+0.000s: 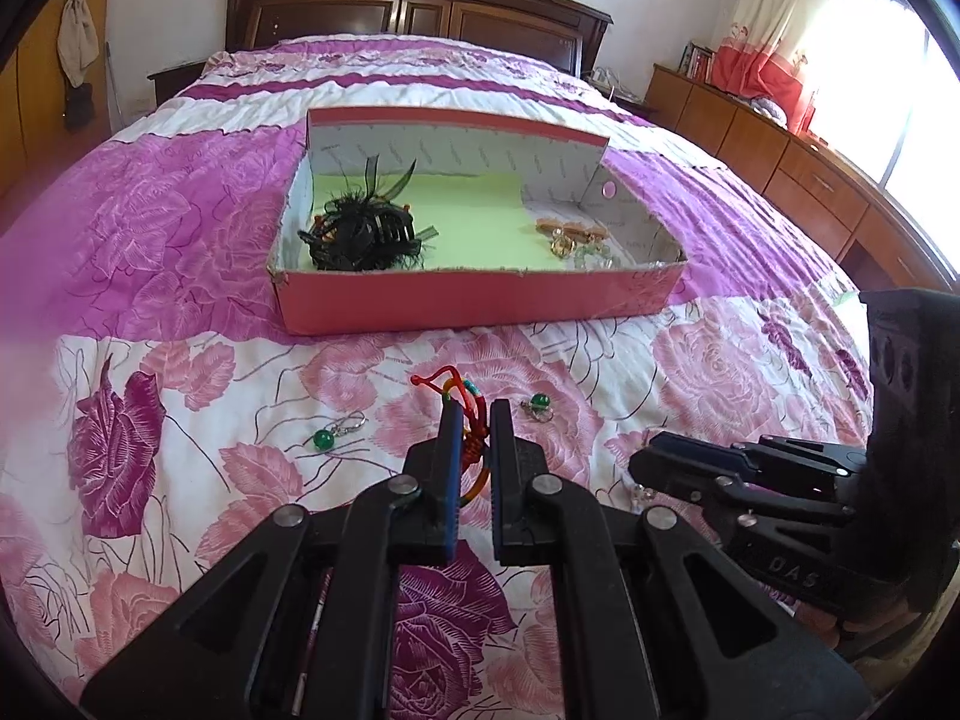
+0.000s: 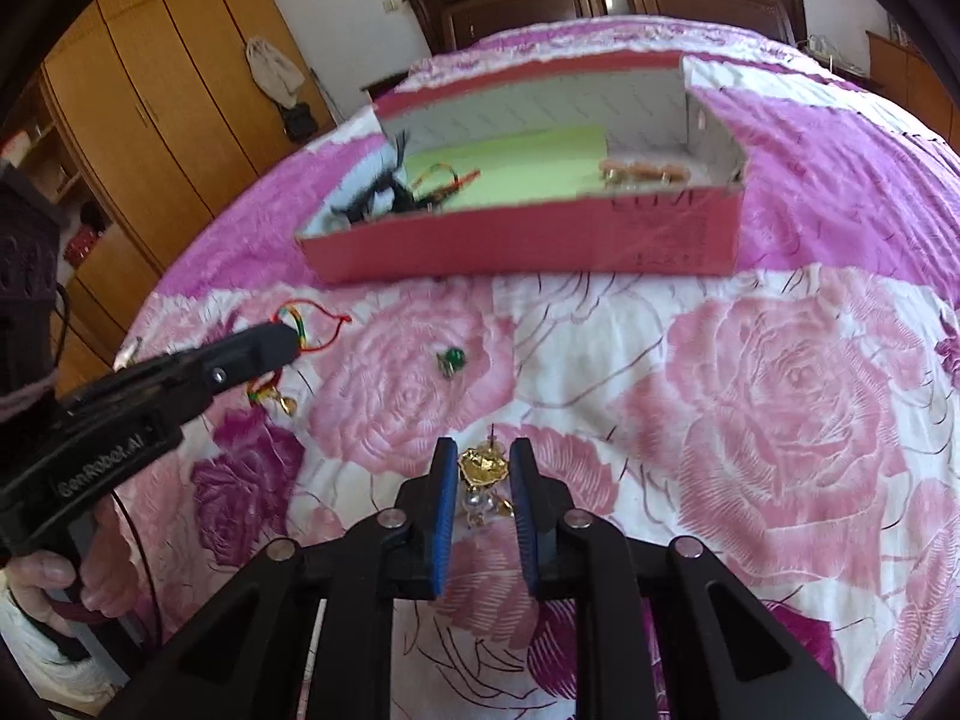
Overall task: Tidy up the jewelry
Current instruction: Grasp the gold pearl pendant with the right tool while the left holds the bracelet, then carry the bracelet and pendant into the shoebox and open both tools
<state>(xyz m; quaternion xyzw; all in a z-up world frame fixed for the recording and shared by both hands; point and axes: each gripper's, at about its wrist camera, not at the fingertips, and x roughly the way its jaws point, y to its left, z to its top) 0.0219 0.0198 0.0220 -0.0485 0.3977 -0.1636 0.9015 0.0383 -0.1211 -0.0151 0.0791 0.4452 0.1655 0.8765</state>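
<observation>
Gold earring lies on the bedspread between the nearly closed right tongs, at 6 o'clock of the red box; left tongs clamp the braided cord bracelet; risk: thin earring slips from the pads, or fabric gets pinched.

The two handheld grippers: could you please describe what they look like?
Both the left gripper and right gripper are matte black plastic linkages with silver pivot pins and flat fingers faced with ribbed blue pads. The left body carries white lettering; a thin dark cable trails beneath it. A dark knitted sleeve shows behind.
</observation>
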